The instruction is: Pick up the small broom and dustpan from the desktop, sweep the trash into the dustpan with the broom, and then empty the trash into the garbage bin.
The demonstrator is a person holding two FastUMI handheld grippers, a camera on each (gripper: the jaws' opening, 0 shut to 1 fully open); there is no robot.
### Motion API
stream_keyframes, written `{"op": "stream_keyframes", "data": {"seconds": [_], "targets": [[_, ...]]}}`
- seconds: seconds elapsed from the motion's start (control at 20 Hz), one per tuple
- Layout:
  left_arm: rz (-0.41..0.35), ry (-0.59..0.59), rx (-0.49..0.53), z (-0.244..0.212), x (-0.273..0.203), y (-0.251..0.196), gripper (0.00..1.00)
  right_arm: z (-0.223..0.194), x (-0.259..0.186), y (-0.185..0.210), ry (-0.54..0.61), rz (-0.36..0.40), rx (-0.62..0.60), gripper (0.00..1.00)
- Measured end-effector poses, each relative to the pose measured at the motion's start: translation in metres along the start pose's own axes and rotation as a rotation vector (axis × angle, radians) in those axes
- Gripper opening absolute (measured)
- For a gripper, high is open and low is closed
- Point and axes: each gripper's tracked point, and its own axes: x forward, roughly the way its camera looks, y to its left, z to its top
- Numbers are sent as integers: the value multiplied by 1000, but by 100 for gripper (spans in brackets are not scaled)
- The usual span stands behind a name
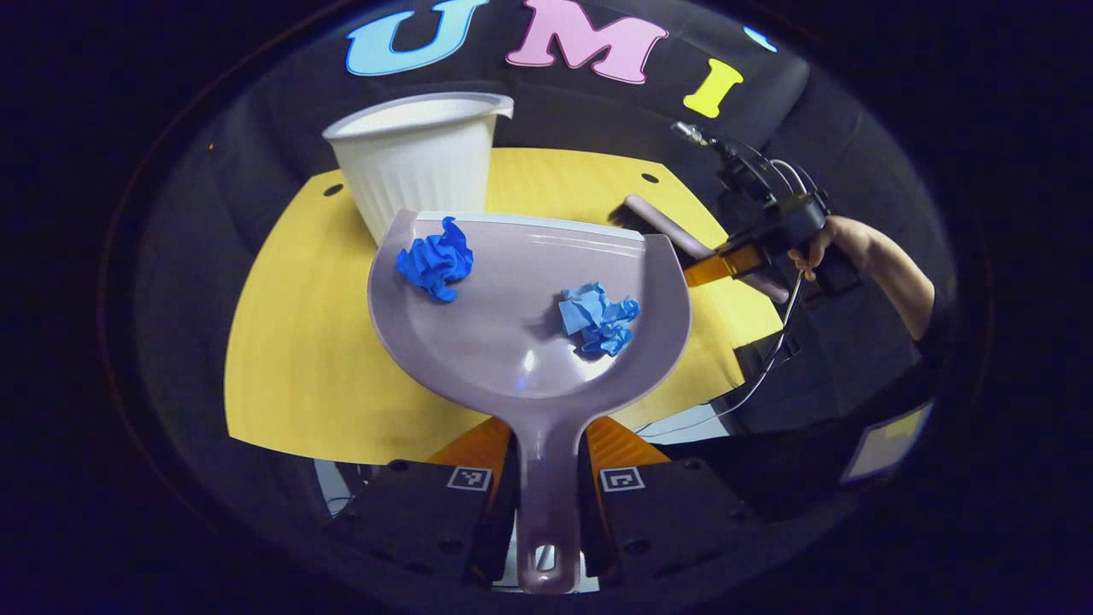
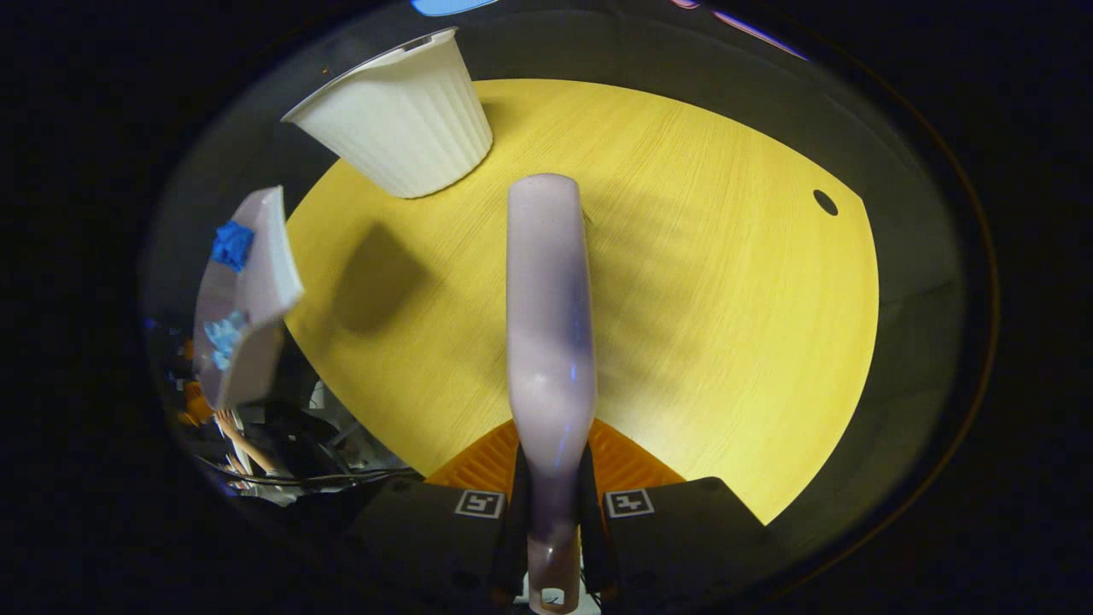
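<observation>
My left gripper (image 1: 546,491) is shut on the handle of the pale lilac dustpan (image 1: 512,342), which is held level above the yellow desktop (image 1: 299,359). Two crumpled blue paper balls lie in the pan, one at the far left (image 1: 435,260) and one at the right (image 1: 599,318). The white ribbed garbage bin (image 1: 423,158) stands just beyond the pan's front lip. My right gripper (image 2: 551,500) is shut on the lilac broom handle (image 2: 548,342), which points away over the desktop (image 2: 726,299). In the right gripper view the dustpan (image 2: 248,299) with blue paper (image 2: 231,245) hangs at the left, near the bin (image 2: 401,128).
A person's hand (image 1: 820,243) holds the other gripper with the broom (image 1: 683,243) at the right in the left gripper view. Cables trail off the desk's right edge. Black cloth surrounds the desktop. Small holes mark the desktop's far corners.
</observation>
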Motion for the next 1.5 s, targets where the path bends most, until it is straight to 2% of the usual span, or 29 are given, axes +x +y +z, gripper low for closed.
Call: {"op": "stream_keyframes", "data": {"seconds": [0.1, 0.2, 0.3, 0.4, 0.55, 0.65, 0.75, 0.85, 1.0, 1.15, 1.35, 1.4, 1.5], "targets": [[58, -52, -25, 32, -35, 16, 31, 2, 0, 0, -11, 19, 3, 29], [84, -89, -82, 65, -67, 38, 29, 3, -5, 0, -30, 49, 32, 29], [143, -102, -120, 96, -86, 67, 29, 3, -10, -3, -56, 76, 57, 29], [214, -111, -113, 137, -95, 104, 30, 5, -13, -3, -80, 91, 68, 29], [357, -72, 9, 197, -94, 158, 29, 6, -14, -2, -93, 99, 71, 29], [406, 16, 122, 234, -80, 180, 29, 2, -9, -1, -81, 83, 53, 29], [408, 114, 203, 253, -67, 184, 30, -6, -1, -2, -58, 71, 43, 29], [422, 212, 281, 269, -58, 183, 29, -13, 5, 2, -46, 119, 89, 29], [504, 315, 450, 294, -51, 176, 29, -20, 14, 2, -28, 134, 83, 29], [578, 357, 604, 308, -55, 163, 29, -24, 18, 2, -14, 137, 66, 29], [612, 380, 643, 300, -55, 170, 30, -22, 19, 2, -24, 159, 85, 29], [614, 349, 625, 304, -58, 169, 29, -22, 19, 2, -20, 158, 87, 29], [601, 205, 585, 314, -61, 161, 29, -20, 19, 0, -21, 160, 95, 29]]}}
